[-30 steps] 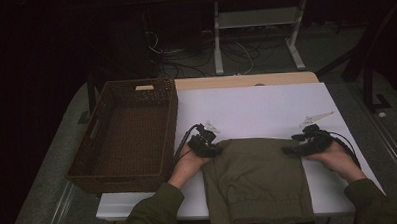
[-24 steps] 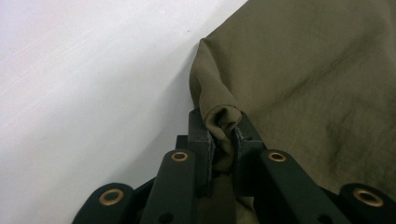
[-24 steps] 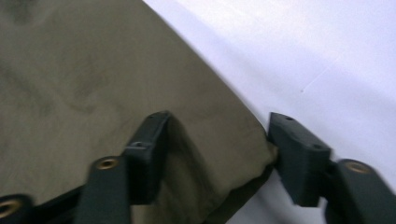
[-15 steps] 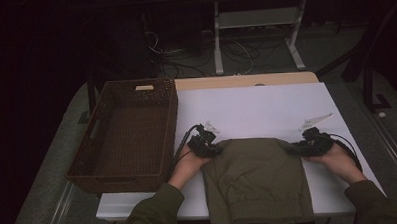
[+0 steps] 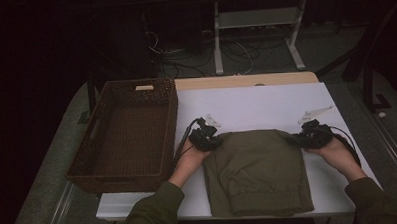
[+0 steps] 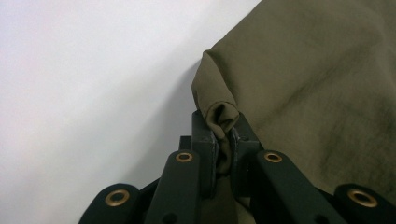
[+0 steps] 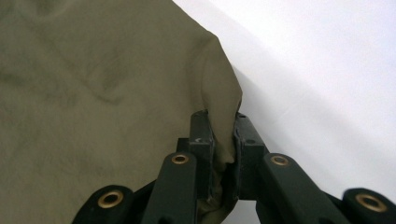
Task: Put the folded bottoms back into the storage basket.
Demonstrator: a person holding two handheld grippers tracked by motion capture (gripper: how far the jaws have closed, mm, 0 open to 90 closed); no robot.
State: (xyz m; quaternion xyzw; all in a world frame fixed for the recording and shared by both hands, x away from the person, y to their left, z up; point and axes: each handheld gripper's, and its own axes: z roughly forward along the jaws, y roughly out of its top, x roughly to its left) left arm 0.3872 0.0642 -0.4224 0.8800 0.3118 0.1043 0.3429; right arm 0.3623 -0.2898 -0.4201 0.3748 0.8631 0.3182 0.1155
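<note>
Looking down, high view: left hand-held gripper sits at the far left corner of the folded olive garment; right hand-held gripper at its far right corner.
Garment place: flat on the white tabletop, between the two hand-held grippers, reaching back toward the person.
Open room: bare tabletop lies beyond both hand-held grippers; a brown wicker basket stands just left of the left one.
Left gripper view: left hand-held gripper is clenched on a bunched corner of the garment; white tabletop to its left.
Right gripper view: right hand-held gripper, its jaws having just been closing, pinches the garment corner; bare tabletop to its right.
</note>
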